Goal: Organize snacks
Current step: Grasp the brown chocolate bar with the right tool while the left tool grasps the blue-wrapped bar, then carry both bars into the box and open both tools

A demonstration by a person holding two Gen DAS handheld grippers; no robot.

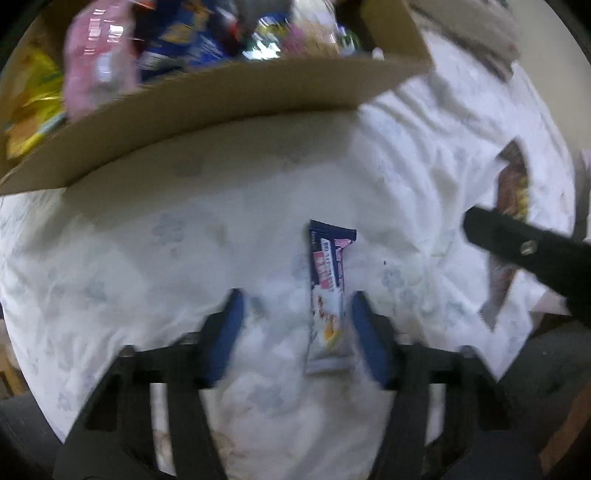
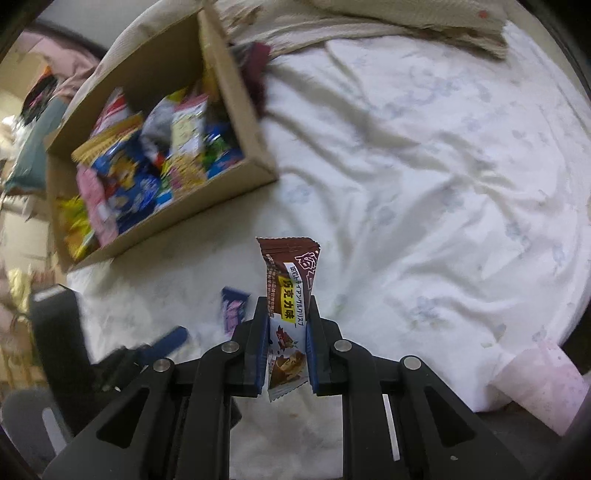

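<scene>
In the left wrist view, the navy and white snack bar (image 1: 330, 295) lies flat on the white bedsheet (image 1: 184, 258), with its long axis going from near to far and its dark navy end pointing far, toward the box. It lies between the blue pads of the left gripper (image 1: 297, 306), close beside the right pad; the picture is blurred, so I cannot tell if that pad touches it. The jaws are partly apart, and the left pad is clearly away from the wrapper. In the right wrist view, the right gripper (image 2: 287, 339) is clamped on a brown chocolate bar (image 2: 288, 295). This bar stands along the fingers, its long axis going away from the camera, with the brown end beyond the fingertips and the lower end back between the pads. Farther, on the left, the cardboard box (image 2: 236, 122) sits on the sheet, full of mixed colourful snack packets (image 2: 147, 166). At the far edge lies a beige blanket (image 2: 406, 22).
</scene>
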